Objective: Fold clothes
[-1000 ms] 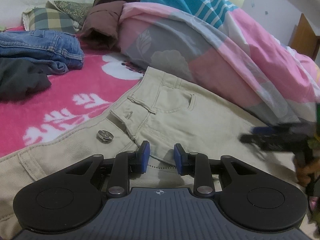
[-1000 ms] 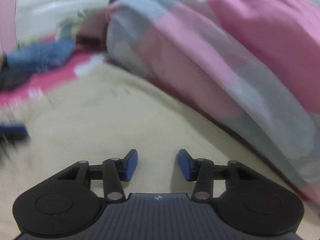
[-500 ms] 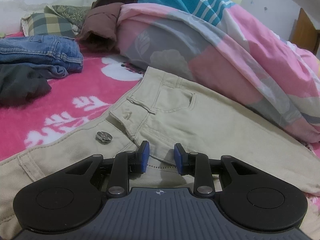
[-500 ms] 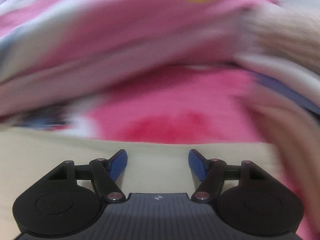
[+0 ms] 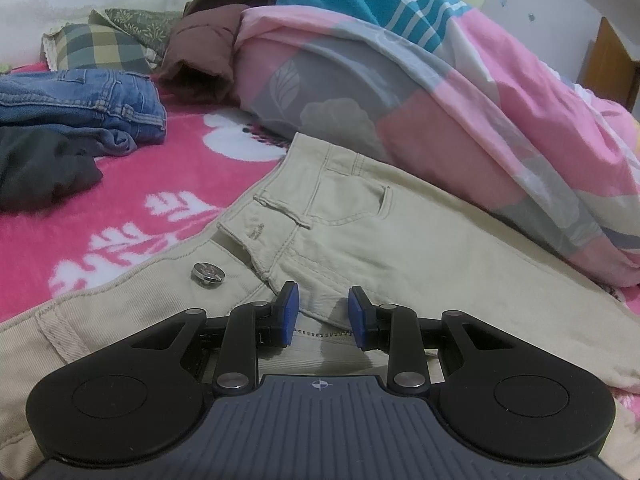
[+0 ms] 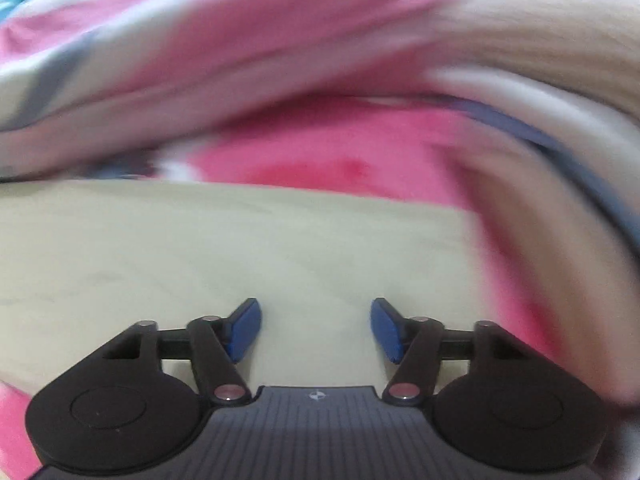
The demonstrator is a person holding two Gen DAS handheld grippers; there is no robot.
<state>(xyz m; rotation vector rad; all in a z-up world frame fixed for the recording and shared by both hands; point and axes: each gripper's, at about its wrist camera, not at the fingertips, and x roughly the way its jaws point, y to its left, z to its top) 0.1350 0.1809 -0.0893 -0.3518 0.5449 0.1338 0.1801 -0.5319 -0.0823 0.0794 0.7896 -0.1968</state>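
beige trousers flat on the bed, both grippers low over them

the beige trousers (image 5: 360, 240) lie spread on the pink blanket (image 5: 120, 208), waistband toward 11 o'clock in my left view, fly open, metal button (image 5: 206, 271) at about 10 o'clock from my left gripper (image 5: 322, 310). its blue fingers (image 5: 289, 312) stand apart with a narrow gap, straddling the zipper area, nothing clamped between them as far as i can see. my right gripper (image 6: 316, 328) is spread wider, fingers well apart, hovering over plain beige cloth with the trouser edge and pink blanket at 12 o'clock (this view is smeared with motion, so detail is poor).

a pink and grey quilt (image 5: 440, 92) crowds the trousers from 1 o'clock; folded blue jeans (image 5: 88, 100) and a dark garment (image 5: 36, 164) sit at 10 o'clock, well apart.

my judgement: the trousers lie open and flat, no fold visible in them, so the step in hand looks like taking hold for a lengthwise fold. that calls for both grippers pinching one edge of cloth, at waist and further down the leg, lifting together so the fabric doesn't bunch or snag the quilt.
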